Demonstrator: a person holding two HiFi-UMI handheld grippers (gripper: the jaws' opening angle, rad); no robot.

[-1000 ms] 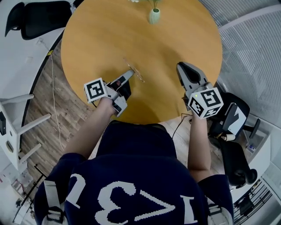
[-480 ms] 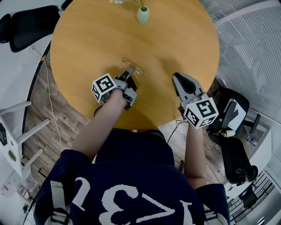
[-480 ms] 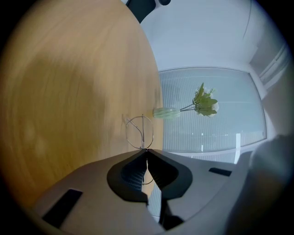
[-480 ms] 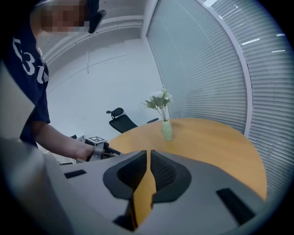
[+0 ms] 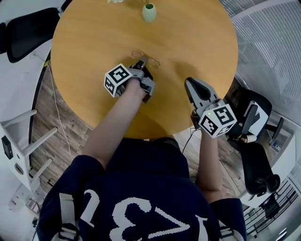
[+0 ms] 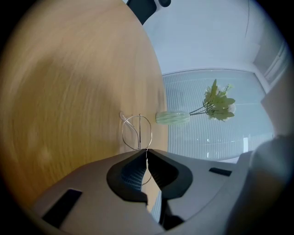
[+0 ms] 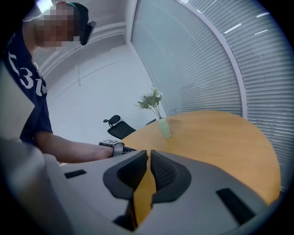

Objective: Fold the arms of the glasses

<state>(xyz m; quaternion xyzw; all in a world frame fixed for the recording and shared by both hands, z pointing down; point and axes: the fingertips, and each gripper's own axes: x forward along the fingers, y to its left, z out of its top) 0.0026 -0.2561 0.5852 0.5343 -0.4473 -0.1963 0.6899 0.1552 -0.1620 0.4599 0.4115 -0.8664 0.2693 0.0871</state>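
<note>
The thin wire-framed glasses (image 5: 146, 59) sit low over the round wooden table (image 5: 89, 37), just beyond my left gripper (image 5: 143, 65). In the left gripper view, one lens ring (image 6: 137, 132) stands right ahead of the jaws. My left gripper (image 6: 146, 152) is shut on a thin wire part of the frame that runs back between its pads. My right gripper (image 5: 190, 84) hovers at the table's near right edge, apart from the glasses. In its own view the right gripper (image 7: 148, 155) is shut, with nothing between the jaws.
A pale green vase (image 5: 149, 12) with a plant stands at the table's far side, beyond the glasses. A black office chair (image 5: 28, 26) is at the far left, another black chair (image 5: 256, 160) on the right by my right arm.
My left gripper has moved farther in over the table and lower, carrying the glasses toward the vase. The right gripper has sunk slightly and rolled.
</note>
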